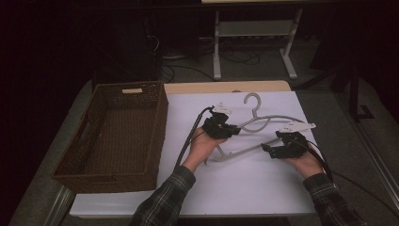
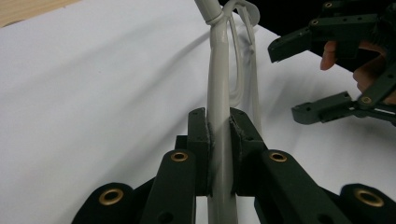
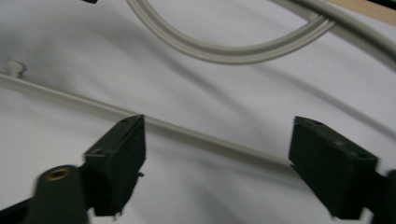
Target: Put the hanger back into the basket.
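Left gripper (image 2: pixel 219 135) clamped on hanger (image 2: pixel 218 84), right gripper (image 3: pixel 217 161) wide apart nearby.

A dim lab or workshop: a white-covered worktable (image 1: pixel 244 188) with a wicker basket (image 1: pixel 113 136) at its left, cables on the floor (image 1: pixel 235 59) beyond, and a white metal bench frame (image 1: pixel 254 42) far behind.

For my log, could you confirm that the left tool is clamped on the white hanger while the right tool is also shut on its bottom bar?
Not quite: the left tool is clamped on the hanger, but the right tool is open, its jaws standing apart over the bottom bar, as the right gripper view shows.
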Motion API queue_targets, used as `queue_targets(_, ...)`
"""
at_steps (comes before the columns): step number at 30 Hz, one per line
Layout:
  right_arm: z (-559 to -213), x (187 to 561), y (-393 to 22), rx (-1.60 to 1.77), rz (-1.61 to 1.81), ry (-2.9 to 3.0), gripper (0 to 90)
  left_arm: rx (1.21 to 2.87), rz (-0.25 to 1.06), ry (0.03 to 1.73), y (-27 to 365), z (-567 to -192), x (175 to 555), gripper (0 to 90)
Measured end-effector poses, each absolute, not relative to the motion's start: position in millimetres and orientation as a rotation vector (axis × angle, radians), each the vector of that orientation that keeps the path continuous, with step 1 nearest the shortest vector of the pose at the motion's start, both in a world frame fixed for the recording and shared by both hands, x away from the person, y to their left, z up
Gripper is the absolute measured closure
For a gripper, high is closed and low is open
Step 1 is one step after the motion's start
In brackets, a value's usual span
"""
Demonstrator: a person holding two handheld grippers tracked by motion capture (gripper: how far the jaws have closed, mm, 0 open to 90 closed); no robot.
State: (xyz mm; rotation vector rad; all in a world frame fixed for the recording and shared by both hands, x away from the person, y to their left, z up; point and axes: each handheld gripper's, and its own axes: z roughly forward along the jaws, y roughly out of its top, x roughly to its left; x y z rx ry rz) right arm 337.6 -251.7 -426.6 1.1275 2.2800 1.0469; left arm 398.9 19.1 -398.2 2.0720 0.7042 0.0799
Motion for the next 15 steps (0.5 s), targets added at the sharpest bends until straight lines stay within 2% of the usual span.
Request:
queue_targets(5,-426.2,330.6,-254.1,1.15,1.046,2.305,10.7,2.058,0.094,0.709,25.3,-393.6,397.3,81.4)
queue_targets(15,-421.5,310.7,-264.4,1.158,1.126,2.258,4.8,2.044,0.116,0.724,43.3,-383.4,389.6,81.4)
